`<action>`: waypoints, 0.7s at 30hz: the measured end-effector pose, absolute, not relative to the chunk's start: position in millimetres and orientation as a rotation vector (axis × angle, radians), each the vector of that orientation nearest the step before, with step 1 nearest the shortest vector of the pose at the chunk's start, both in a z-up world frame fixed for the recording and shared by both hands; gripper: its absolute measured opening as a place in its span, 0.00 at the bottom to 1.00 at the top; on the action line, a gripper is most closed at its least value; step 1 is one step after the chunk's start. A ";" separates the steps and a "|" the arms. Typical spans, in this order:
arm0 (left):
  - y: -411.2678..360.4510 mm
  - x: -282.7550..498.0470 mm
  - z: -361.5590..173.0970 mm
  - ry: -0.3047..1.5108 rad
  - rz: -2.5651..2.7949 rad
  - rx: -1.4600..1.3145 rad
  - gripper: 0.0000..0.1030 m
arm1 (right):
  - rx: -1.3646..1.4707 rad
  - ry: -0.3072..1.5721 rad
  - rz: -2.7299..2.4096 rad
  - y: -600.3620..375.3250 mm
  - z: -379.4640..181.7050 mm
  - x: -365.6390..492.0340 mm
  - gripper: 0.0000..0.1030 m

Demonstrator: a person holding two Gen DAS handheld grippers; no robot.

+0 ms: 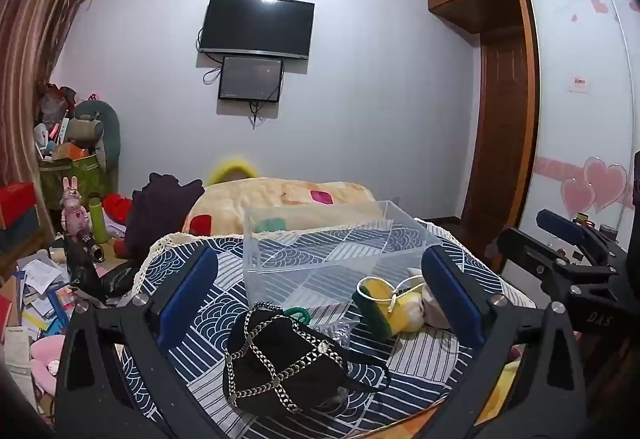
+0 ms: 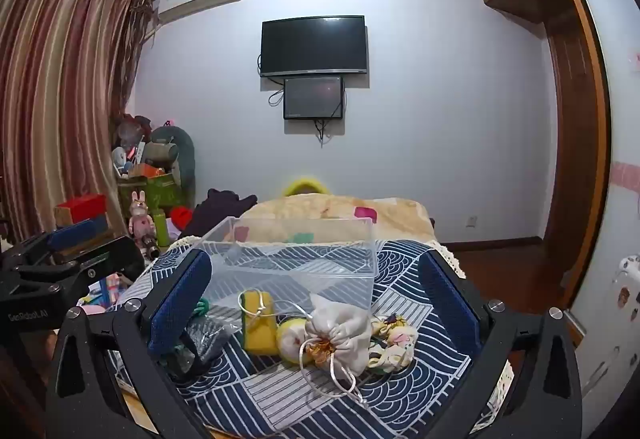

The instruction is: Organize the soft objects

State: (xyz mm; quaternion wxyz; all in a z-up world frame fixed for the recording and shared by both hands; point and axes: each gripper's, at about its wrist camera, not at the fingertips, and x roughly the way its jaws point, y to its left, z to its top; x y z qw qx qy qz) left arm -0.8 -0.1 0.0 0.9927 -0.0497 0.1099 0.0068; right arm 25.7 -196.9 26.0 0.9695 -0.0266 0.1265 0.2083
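Observation:
A clear plastic box (image 1: 320, 251) (image 2: 296, 259) stands empty on a blue patterned cloth (image 1: 420, 355) (image 2: 264, 399). In front of it lie a black chain-strapped pouch (image 1: 280, 359), a yellow-green sponge (image 1: 374, 305) (image 2: 260, 323), a yellow plush (image 1: 408, 313) (image 2: 290, 337), a white drawstring bag (image 2: 340, 335) and a floral scrunchie (image 2: 394, 343). My left gripper (image 1: 316, 303) is open, above the black pouch. My right gripper (image 2: 316, 307) is open, above the drawstring bag and sponge. Both are empty.
A green hair clip (image 1: 298, 313) and a clear plastic wrapper (image 2: 208, 331) lie by the pouch. A bed with a beige blanket (image 1: 288, 203) is behind the box. Cluttered boxes and toys (image 1: 72, 175) fill the left. A wardrobe (image 1: 580, 99) stands on the right.

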 end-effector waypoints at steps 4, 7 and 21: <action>0.2 -0.5 0.0 0.220 0.013 -0.105 1.00 | -0.058 0.260 0.427 -195.7 27.1 24.4 1.00; 2.3 5.0 3.7 0.225 0.004 -0.107 1.00 | -0.055 0.258 0.434 -195.8 24.1 27.4 1.00; -2.2 -0.9 4.5 0.207 -0.011 -0.102 1.00 | -0.044 0.252 0.427 -197.6 26.4 24.6 1.00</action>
